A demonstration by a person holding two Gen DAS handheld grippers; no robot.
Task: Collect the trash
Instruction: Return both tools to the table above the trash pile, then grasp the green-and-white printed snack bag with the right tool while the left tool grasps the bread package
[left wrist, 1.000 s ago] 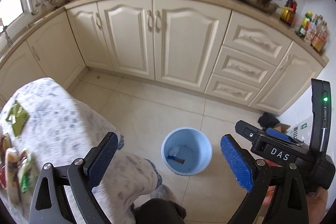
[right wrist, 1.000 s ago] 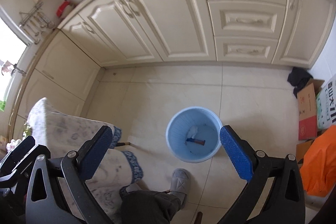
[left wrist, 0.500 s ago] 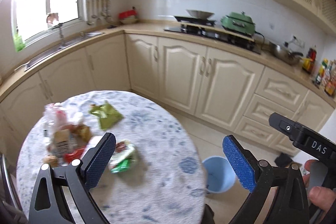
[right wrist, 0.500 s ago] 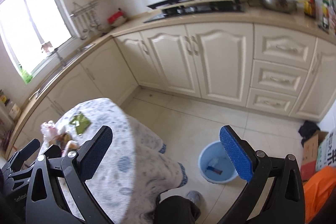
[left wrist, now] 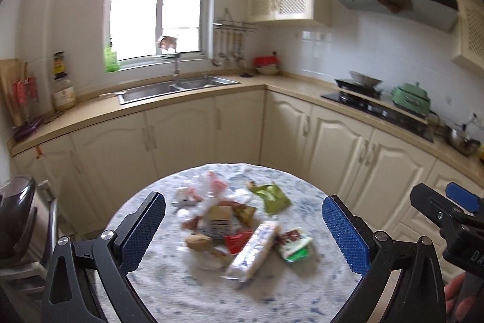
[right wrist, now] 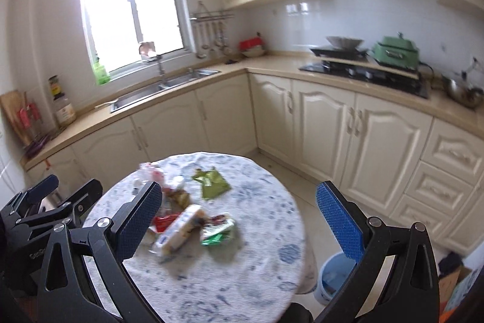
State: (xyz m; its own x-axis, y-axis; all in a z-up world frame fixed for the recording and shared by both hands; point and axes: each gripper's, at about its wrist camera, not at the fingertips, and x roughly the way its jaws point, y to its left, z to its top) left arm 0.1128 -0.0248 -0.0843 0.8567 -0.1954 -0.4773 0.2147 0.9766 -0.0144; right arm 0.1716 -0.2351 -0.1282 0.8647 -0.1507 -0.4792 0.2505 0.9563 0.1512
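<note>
Now both tongs (left wrist: 243,227) (right wrist: 239,220) wide, empty above wrapper pile (left wrist: 233,226).

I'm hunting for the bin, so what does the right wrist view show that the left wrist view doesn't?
Only the right wrist view shows the blue bin, on the floor beside the table. Only the left wrist view shows a steel appliance at its left edge. Both show the wrappers piled on the table, the sink, and both grippers, left and right, open and empty.

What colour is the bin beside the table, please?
Light blue; the bin shows best in the right wrist view.
</note>
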